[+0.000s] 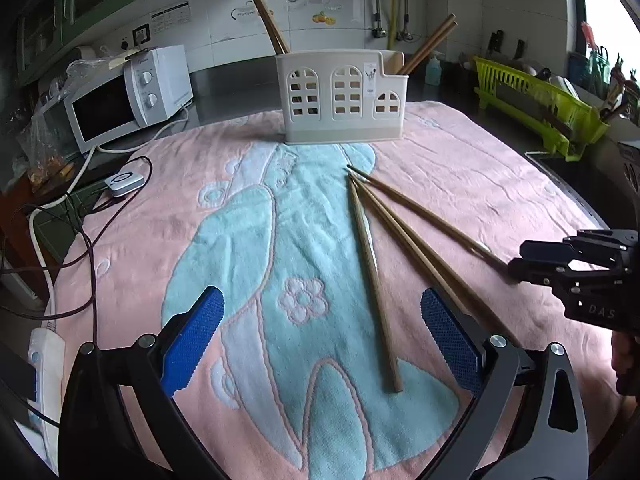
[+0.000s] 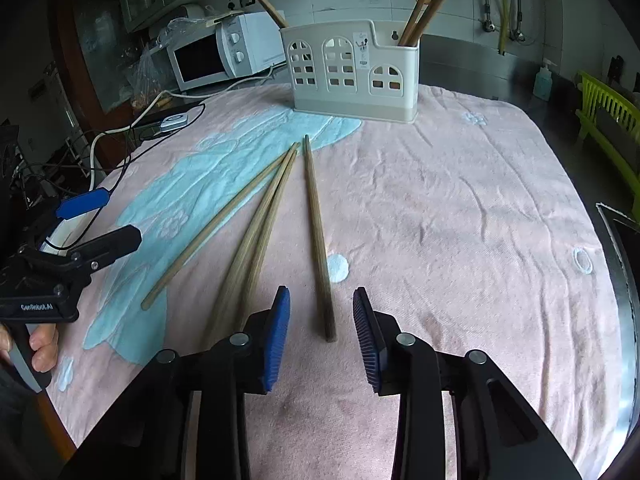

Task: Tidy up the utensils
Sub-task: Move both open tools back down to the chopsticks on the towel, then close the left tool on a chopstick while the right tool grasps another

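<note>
Four loose chopsticks lie fanned on the towel (image 2: 460, 208) in front of the white holder (image 2: 352, 72) — picking up is the step. The right gripper (image 2: 322, 332), fingers narrow but not touching, straddles the rightmost chopstick (image 2: 316, 216); it needs to pinch and lift. The left gripper (image 1: 320, 340), fingers wide, brackets the leftmost chopstick (image 1: 372, 280).

- Your right gripper (image 1: 516, 270) sits at the right edge of the left wrist view, body cut off; it covers the thick end of the far chopstick (image 1: 420, 212), so you can't tell contact.
- Paired chopsticks (image 2: 256, 240): lower ends hidden behind the blue pad (image 2: 276, 340).
- Utensil holder (image 2: 352, 72): lower parts of the standing chopsticks (image 2: 426, 8) hidden inside; the sticker print is too small to read.
- Dish rack (image 2: 608, 120) cut off at the right edge.
- Your hand (image 2: 42, 346), lower left, only partly in frame.
</note>
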`<action>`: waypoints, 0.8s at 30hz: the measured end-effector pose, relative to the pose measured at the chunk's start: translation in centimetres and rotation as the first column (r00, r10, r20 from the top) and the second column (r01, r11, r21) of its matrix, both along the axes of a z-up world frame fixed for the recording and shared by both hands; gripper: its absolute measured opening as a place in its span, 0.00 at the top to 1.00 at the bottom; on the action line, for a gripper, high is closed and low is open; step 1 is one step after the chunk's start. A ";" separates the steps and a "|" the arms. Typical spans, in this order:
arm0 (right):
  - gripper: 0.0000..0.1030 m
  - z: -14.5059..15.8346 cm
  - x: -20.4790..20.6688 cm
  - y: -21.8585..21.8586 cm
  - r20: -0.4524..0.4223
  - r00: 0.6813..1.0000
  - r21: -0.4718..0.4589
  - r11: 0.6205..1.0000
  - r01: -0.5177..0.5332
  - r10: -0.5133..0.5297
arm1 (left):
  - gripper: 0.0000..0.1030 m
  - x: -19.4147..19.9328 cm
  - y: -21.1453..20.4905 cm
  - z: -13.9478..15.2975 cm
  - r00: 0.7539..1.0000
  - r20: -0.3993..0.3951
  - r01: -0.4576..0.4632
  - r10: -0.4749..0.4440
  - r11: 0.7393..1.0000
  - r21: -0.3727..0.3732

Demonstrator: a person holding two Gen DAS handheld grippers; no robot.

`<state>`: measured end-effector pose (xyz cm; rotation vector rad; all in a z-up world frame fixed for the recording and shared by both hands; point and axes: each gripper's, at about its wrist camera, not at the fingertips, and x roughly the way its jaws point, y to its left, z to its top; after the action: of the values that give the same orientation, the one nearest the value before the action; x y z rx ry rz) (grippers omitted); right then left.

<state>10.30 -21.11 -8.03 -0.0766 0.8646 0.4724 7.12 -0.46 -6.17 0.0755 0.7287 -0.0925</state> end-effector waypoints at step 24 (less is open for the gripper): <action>0.79 -1.3 0.7 1.1 -0.031 0.999 -0.032 0.999 -0.014 0.013 | 0.28 -0.1 -0.8 -2.7 0.995 -0.096 0.019 -0.020 1.000 -0.013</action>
<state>11.03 -20.04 -9.35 -0.1052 0.9026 0.4734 7.04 -1.29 -8.88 0.0667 0.8236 -0.1199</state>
